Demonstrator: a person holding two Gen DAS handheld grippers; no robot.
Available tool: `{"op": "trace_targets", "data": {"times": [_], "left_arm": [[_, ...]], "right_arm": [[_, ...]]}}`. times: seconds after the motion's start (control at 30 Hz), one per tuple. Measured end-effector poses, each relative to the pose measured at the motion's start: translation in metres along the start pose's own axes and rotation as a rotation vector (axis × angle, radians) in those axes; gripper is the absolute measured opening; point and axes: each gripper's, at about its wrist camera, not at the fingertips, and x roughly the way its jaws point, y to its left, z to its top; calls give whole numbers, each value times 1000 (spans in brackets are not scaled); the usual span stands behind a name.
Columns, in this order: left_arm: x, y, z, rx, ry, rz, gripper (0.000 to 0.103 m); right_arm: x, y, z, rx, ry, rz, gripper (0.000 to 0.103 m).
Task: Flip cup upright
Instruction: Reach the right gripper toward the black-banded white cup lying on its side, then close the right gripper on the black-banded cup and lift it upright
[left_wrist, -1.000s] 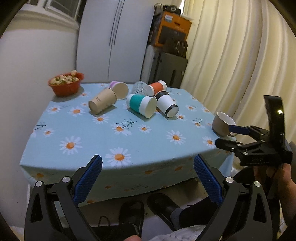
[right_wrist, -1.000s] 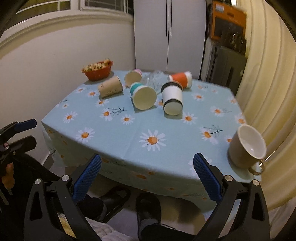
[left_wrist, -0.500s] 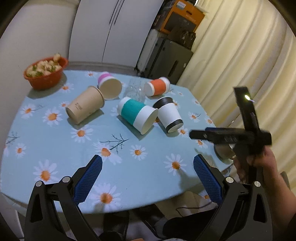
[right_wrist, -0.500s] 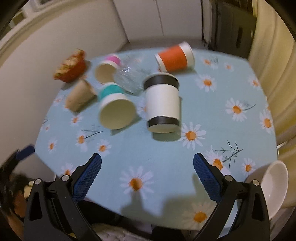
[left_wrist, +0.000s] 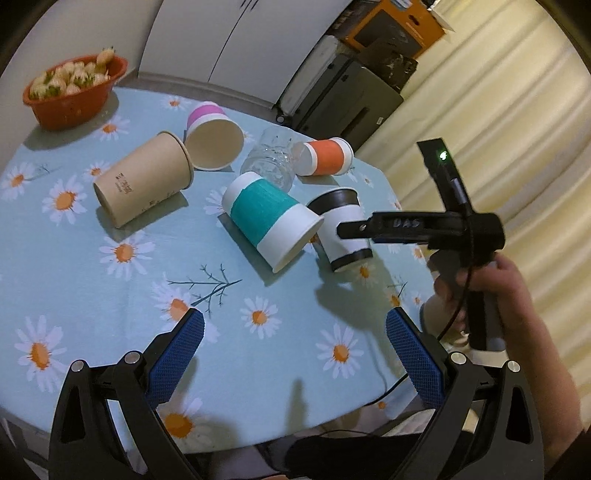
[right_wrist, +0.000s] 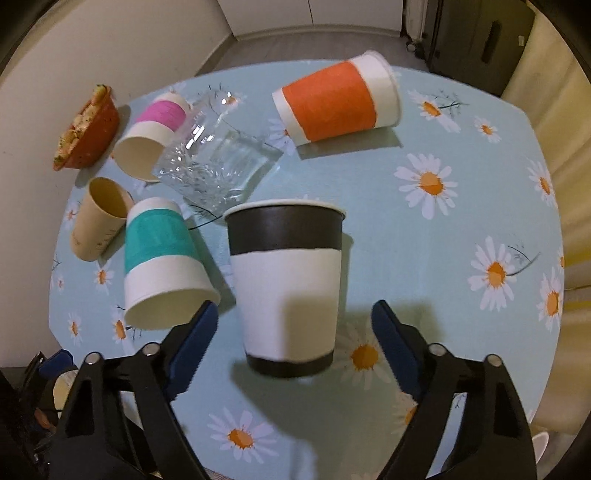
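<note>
Two hand-held grippers are up, both with fingers spread and nothing between them. Right hand-held gripper (right_wrist: 293, 332) hangs just short of the black-and-white cup (right_wrist: 286, 284), which lies on its side on the desk (right_wrist: 424, 258), base toward the gripper, long axis running straight away from it, teal cup (right_wrist: 162, 262) beside it. Left hand-held gripper (left_wrist: 295, 354) sits well back, so the right is nearer.

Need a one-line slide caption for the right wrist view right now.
Open right gripper poised around the base end of the black-and-white paper cup, lying on its side on the daisy tablecloth.

Matt paper cup (right_wrist: 286, 291); clear ribbed glass tumbler (right_wrist: 218, 162); cloth tablecloth (right_wrist: 424, 240).
</note>
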Motion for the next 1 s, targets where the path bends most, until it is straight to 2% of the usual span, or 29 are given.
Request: {"op": "trace_targets", "data": {"times": [0.13,0.2,0.23,0.37,0.5,0.73,0.87,1.0], "left_arm": [[9,6,6,-39,24,-44,96],[12,7,5,-49,36,-53,96],[13,7,5,-51,38,-52,96],[15,13,0,-57,46,-39,96],[10,15,-4,-58,44,-34,96],[-13,9,-13,-55,21,-37,96],[-26,7,-22,-60,14,-36,96],[-43,8,-34,-73,-6,-55,96]], "right_arm": [[9,-1,8,1,36,1,75],[13,-2,10,4,56,-1,64],[14,-3,10,11,65,4,62],[10,-5,7,16,65,16,62],[-5,-8,-2,44,53,71,62],[-43,-9,-40,116,20,195,62],[-45,5,-70,156,24,260,62],[-30,28,-98,158,49,280,62]]}}
